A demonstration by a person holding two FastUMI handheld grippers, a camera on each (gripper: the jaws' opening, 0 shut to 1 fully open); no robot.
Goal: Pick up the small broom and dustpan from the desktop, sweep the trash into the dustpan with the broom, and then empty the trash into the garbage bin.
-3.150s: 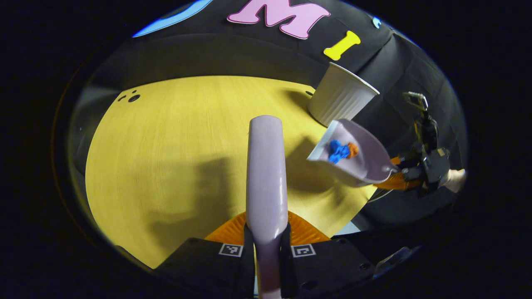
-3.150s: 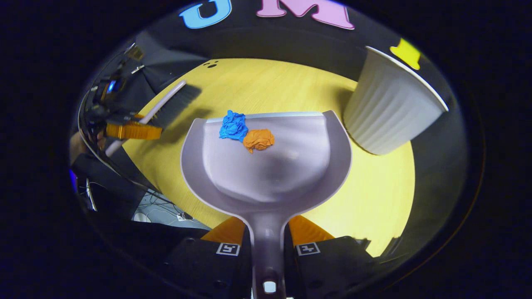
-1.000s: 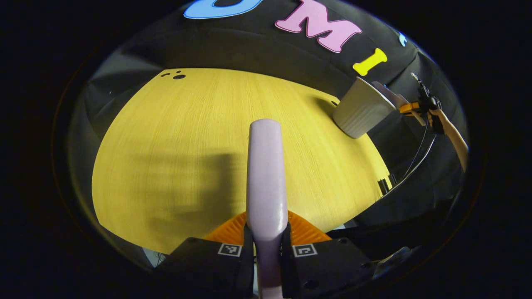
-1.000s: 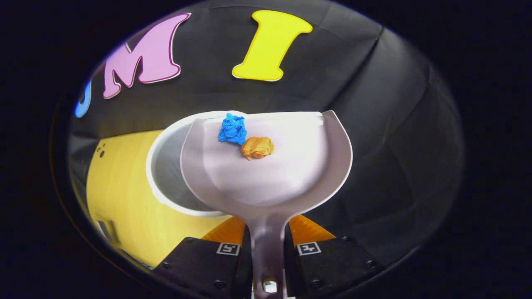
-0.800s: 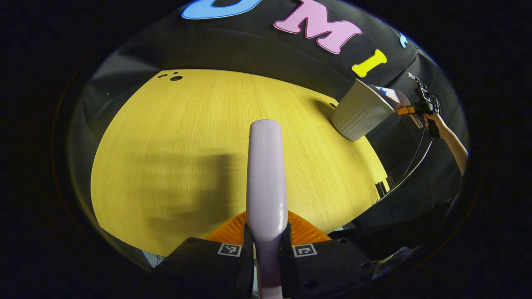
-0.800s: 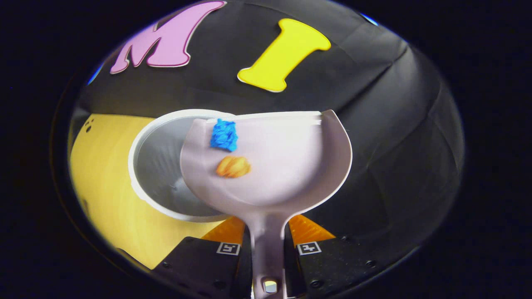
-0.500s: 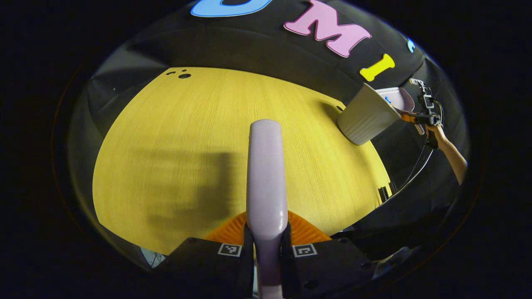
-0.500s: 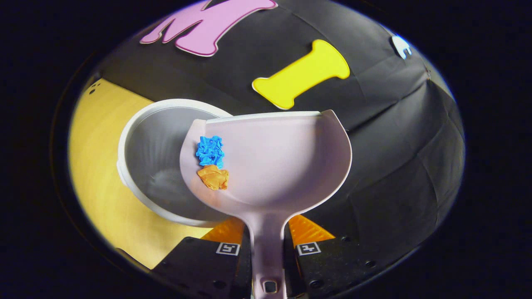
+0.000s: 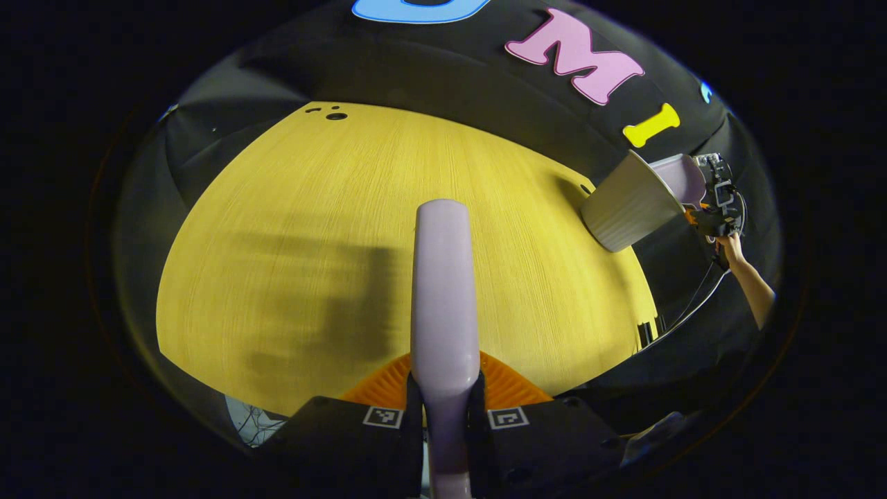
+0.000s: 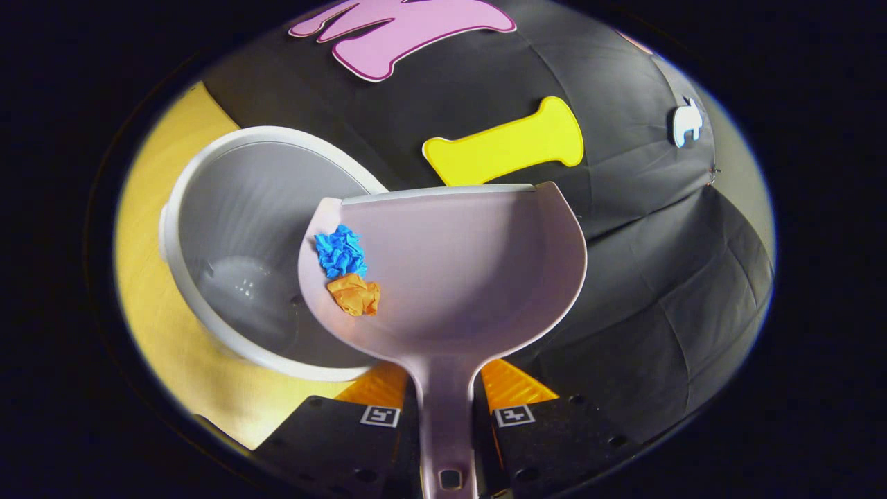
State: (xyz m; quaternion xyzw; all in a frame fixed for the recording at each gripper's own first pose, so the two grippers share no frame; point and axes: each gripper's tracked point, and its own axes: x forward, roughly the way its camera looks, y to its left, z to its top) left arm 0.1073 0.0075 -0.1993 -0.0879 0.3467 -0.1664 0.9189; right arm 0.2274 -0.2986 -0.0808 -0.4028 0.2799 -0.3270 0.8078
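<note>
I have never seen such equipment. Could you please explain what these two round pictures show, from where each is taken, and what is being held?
A person holds a two-finger gripper in each hand; a camera rides on each. The left gripper view looks along the small broom it clamps, over the yellow desktop. Far right there, a hand holds the other gripper beside the white garbage bin. The right gripper view shows it clamping the dustpan, tilted over the bin. A blue paper ball and an orange paper ball lie against the pan's left wall.
</note>
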